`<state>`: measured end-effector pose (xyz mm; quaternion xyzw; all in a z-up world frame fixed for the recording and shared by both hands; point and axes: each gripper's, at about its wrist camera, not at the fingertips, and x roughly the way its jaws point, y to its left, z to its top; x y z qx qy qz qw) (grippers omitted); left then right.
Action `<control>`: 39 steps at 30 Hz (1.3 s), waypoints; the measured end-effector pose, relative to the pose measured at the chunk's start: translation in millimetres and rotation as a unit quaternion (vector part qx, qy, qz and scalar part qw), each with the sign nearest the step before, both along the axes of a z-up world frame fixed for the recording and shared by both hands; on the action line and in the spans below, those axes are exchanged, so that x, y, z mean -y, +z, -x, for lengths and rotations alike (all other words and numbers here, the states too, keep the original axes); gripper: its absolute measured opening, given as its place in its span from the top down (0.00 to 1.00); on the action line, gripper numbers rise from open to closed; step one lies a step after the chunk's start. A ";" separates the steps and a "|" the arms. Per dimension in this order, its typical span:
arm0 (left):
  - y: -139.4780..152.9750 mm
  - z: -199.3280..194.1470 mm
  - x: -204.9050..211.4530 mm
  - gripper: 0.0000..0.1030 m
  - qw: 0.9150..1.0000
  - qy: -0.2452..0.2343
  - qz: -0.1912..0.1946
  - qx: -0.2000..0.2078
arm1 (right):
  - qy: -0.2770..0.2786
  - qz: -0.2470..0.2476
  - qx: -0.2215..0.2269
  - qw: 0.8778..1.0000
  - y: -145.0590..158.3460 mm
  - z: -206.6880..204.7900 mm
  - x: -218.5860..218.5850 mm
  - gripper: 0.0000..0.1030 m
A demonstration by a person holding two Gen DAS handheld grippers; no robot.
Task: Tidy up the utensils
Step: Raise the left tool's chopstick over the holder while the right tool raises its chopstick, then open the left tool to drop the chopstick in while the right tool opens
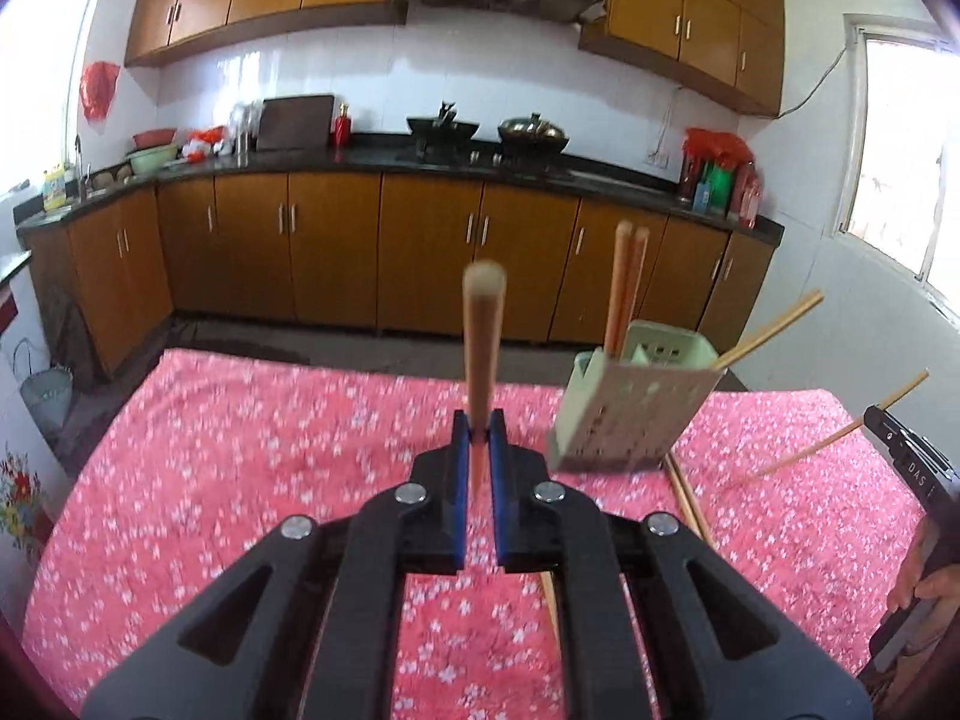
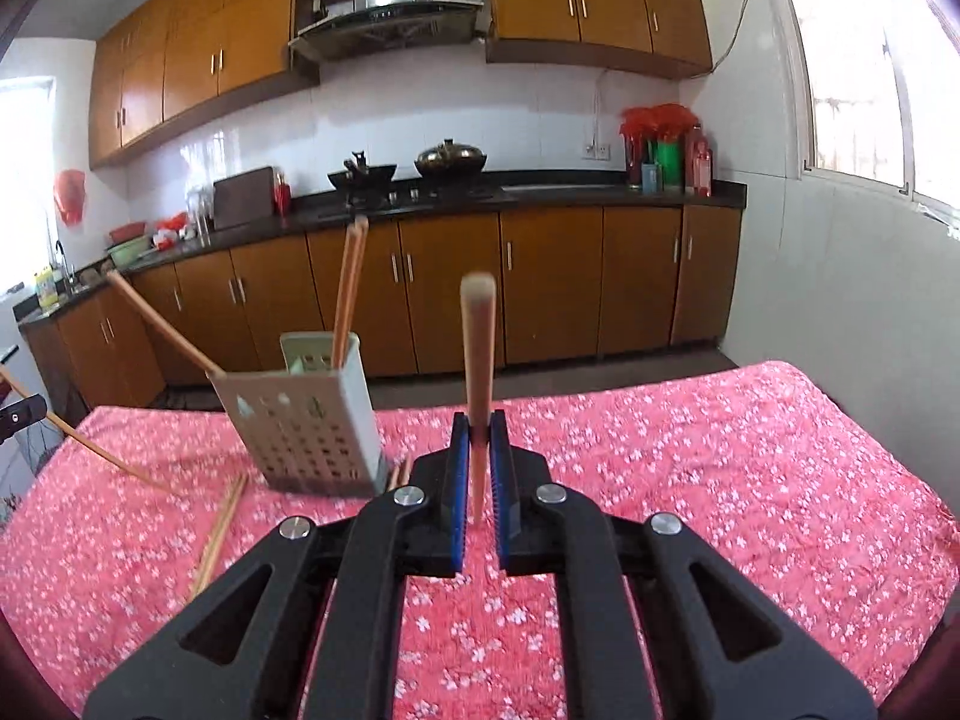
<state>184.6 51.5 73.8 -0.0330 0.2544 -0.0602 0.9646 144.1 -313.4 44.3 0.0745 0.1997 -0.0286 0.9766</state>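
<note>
My left gripper is shut on a wooden chopstick that stands up between its blue pads, above the pink floral tablecloth. To its right a pale perforated utensil holder tilts, with two chopsticks upright in it and one leaning out. My right gripper is likewise shut on an upright chopstick, with the holder to its left. Each gripper shows at the edge of the other's view: the right gripper and the left gripper, each with its chopstick slanting down.
Loose chopsticks lie on the cloth by the holder's base, also seen as loose chopsticks in the right wrist view. A hand shows at the right edge. Beyond the table stand brown kitchen cabinets under a dark counter with woks.
</note>
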 end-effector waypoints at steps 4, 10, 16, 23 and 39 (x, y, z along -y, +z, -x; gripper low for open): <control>22.5 3.6 8.2 0.92 1.000 -0.025 0.008 0.011 | 0.029 -0.023 0.022 0.999 27.1 5.6 -0.8 0.93; 68.5 12.3 34.4 0.92 0.996 -0.072 0.028 0.049 | 0.078 -0.057 0.094 0.991 86.2 14.4 -9.7 0.93; 101.3 -1.3 63.6 0.92 0.991 -0.089 0.049 0.086 | 0.081 -0.060 0.152 0.983 114.0 -1.1 -23.4 0.93; 102.5 -49.3 92.6 0.92 0.992 -0.069 0.045 0.099 | 0.071 -0.039 0.140 0.987 94.9 -50.6 -41.4 0.93; 55.8 -93.7 90.7 0.81 0.996 -0.062 0.044 0.055 | 0.089 -0.048 0.061 0.993 67.9 -74.0 -42.0 0.88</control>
